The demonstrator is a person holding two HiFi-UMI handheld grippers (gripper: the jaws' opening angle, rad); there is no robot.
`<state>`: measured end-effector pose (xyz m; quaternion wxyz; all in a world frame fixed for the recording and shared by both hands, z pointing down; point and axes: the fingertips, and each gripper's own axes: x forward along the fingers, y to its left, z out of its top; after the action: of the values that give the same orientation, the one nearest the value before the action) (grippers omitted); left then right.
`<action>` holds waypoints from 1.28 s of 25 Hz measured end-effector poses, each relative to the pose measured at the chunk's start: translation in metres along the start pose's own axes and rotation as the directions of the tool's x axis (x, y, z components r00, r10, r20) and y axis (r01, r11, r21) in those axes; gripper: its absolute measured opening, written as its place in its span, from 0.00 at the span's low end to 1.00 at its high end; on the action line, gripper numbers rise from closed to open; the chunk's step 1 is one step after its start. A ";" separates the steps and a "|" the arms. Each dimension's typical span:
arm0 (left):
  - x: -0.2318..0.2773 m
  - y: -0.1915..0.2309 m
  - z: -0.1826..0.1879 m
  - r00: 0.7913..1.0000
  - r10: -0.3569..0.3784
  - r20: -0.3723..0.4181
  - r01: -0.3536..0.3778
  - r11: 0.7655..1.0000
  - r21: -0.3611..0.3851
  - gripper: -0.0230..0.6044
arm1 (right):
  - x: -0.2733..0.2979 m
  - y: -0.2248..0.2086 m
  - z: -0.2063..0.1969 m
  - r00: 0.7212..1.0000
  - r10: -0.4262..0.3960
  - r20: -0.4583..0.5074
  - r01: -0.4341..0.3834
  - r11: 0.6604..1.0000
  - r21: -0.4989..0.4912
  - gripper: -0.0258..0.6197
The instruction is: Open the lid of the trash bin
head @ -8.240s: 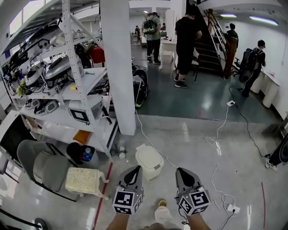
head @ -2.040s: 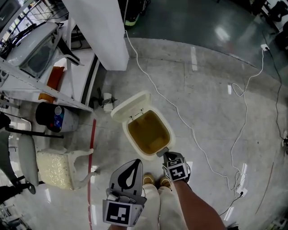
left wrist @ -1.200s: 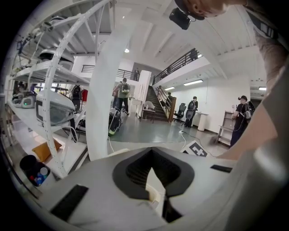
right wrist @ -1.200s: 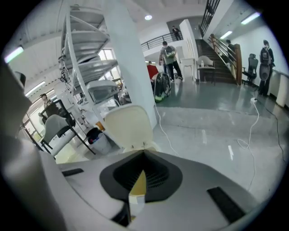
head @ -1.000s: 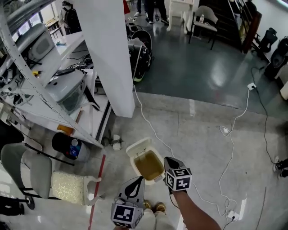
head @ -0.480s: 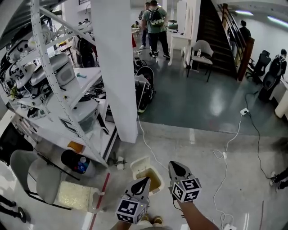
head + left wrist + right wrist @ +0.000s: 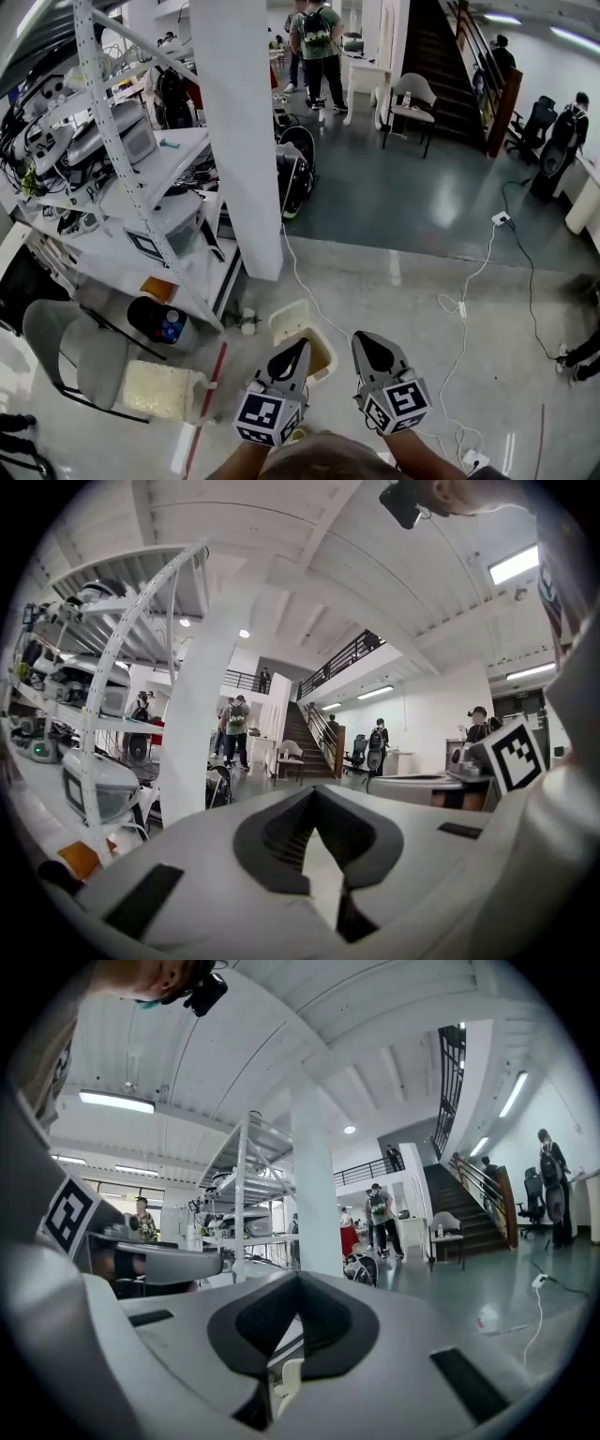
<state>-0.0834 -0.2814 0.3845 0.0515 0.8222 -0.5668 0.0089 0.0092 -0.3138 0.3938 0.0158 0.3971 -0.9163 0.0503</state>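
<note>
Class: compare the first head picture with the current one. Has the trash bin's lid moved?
Yes. The lid has swung up off the trash bin, which now shows its open inside. The lid stands on the side toward the white pillar.

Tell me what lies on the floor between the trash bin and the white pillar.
In the head view, a white cable runs between the trash bin and pillar.
</note>
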 end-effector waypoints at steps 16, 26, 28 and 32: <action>-0.014 0.001 0.002 1.000 0.026 0.006 -0.026 0.999 0.045 0.04 | -0.024 0.022 0.012 1.000 0.017 0.022 -0.015 0.998 -0.060 0.07; -0.011 -0.002 0.000 0.999 0.036 0.000 -0.036 0.999 0.040 0.04 | -0.015 0.019 0.014 0.999 0.039 0.019 -0.038 0.997 -0.069 0.07; -0.010 0.000 -0.002 0.999 0.038 -0.004 -0.038 0.999 0.038 0.04 | -0.013 0.018 0.013 0.999 0.041 0.016 -0.040 0.997 -0.073 0.07; -0.005 0.000 -0.003 0.999 0.035 -0.009 -0.035 0.999 0.040 0.04 | -0.010 0.014 0.011 0.999 0.040 0.010 -0.040 0.996 -0.080 0.07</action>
<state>-0.0848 -0.2760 0.3874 0.0379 0.8129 -0.5807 0.0252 0.0061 -0.2981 0.3811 0.0254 0.3780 -0.9254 0.0118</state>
